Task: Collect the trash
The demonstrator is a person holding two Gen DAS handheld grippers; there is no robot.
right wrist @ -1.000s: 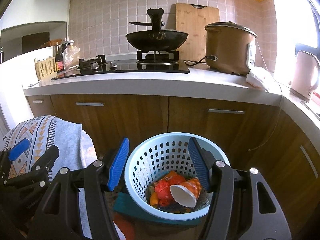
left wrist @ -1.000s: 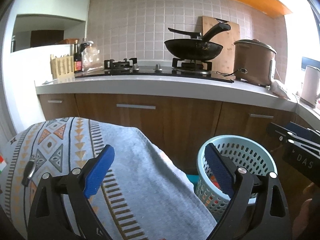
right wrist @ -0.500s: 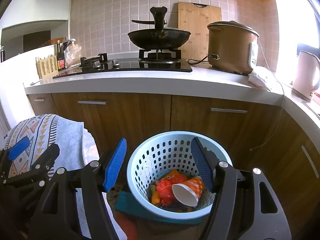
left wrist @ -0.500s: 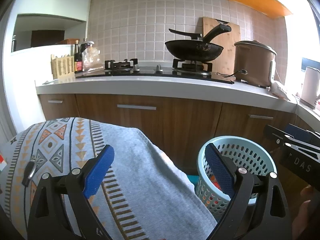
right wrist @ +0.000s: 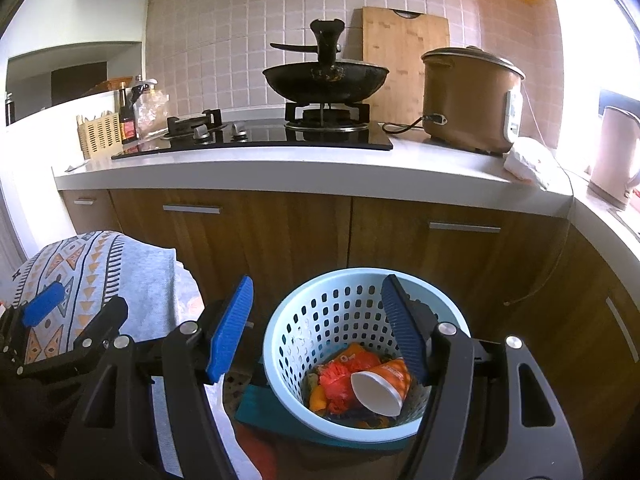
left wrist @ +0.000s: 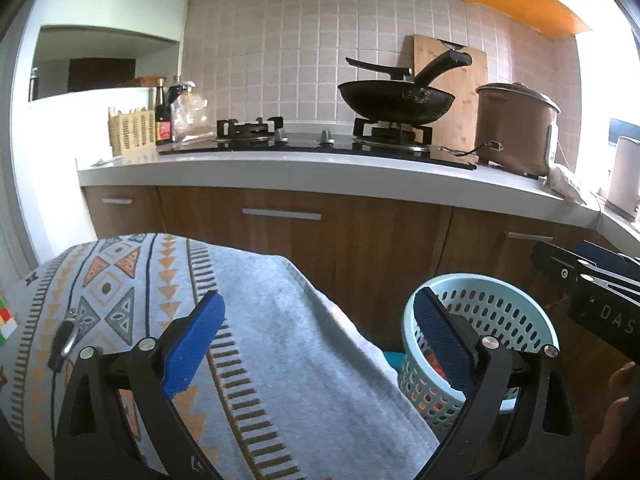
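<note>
Across the upper half of both views runs a white-topped bench (right wrist: 304, 168) over brown wooden cabinets (right wrist: 280, 232), backed by a wall of pale pink tiles (left wrist: 304, 40). On the bench sits a black glass gas hob (right wrist: 256, 142) carrying a black wok (right wrist: 326, 80), with a bamboo cutting board (right wrist: 404, 52) leaning on the wall behind and a brown rice cooker (right wrist: 468, 100) to the right. At the lower centre of the right wrist view, a light blue perforated plastic basket (right wrist: 320, 308) holds the trash: an orange and white paper cup (right wrist: 380, 390) lying on its side among red and orange wrappers (right wrist: 340, 368). The right hand-held gripper (right wrist: 316, 330) hangs above the basket, released and holding nothing. In the lower left of the left wrist view, a grey cloth with orange geometric patterning (left wrist: 280, 340) covers a rounded surface; the left hand-held gripper (left wrist: 316, 342) hovers over it, likewise spread wide and empty.
</note>
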